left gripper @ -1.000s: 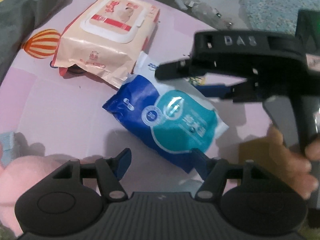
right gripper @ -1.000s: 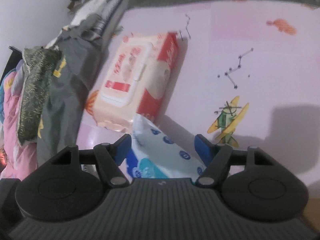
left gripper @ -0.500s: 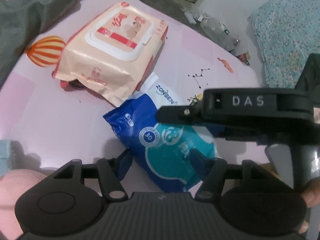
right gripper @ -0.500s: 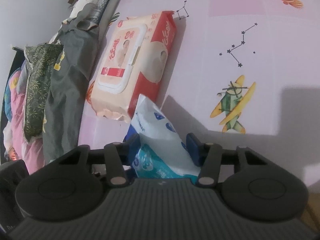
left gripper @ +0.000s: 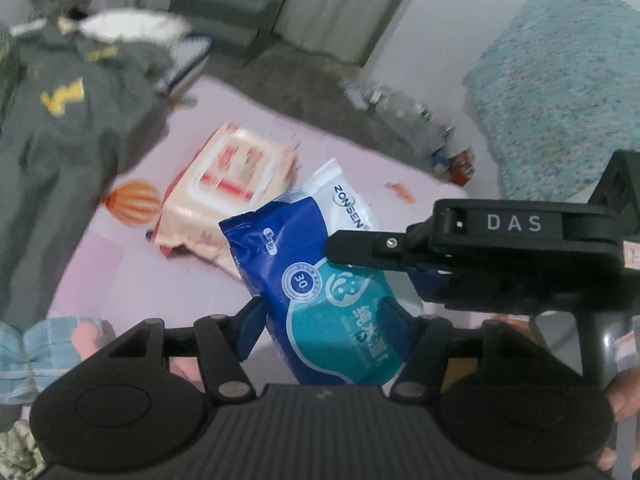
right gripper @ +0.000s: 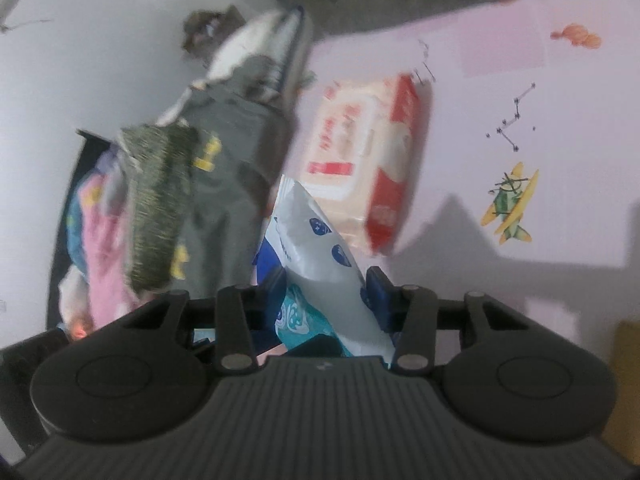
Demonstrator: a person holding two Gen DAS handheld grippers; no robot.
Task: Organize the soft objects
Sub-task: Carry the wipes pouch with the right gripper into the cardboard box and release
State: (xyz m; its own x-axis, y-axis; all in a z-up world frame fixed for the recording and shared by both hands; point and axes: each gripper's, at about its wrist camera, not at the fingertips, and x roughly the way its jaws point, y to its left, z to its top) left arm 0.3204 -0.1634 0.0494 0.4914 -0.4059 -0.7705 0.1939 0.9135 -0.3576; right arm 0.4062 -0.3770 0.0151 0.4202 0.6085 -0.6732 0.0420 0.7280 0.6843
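Jaws of both the left gripper (left gripper: pixel 328 316) and the right gripper (right gripper: pixel 332 288) are now pinching the blue wipes pack (left gripper: pixel 320 280), the right pair having just been closing, and are lifting it off the pink mat (left gripper: pixel 132 280). Tidying is underway. Only the right view shows its white back; the peach pack (left gripper: pixel 232 176) is lying behind.

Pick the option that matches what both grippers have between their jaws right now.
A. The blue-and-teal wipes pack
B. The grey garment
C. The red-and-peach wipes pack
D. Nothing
A: the blue-and-teal wipes pack sits clamped in the left gripper and in the right gripper, lifted clear of the pink mat, while the red-and-peach wipes pack lies on the mat behind it.
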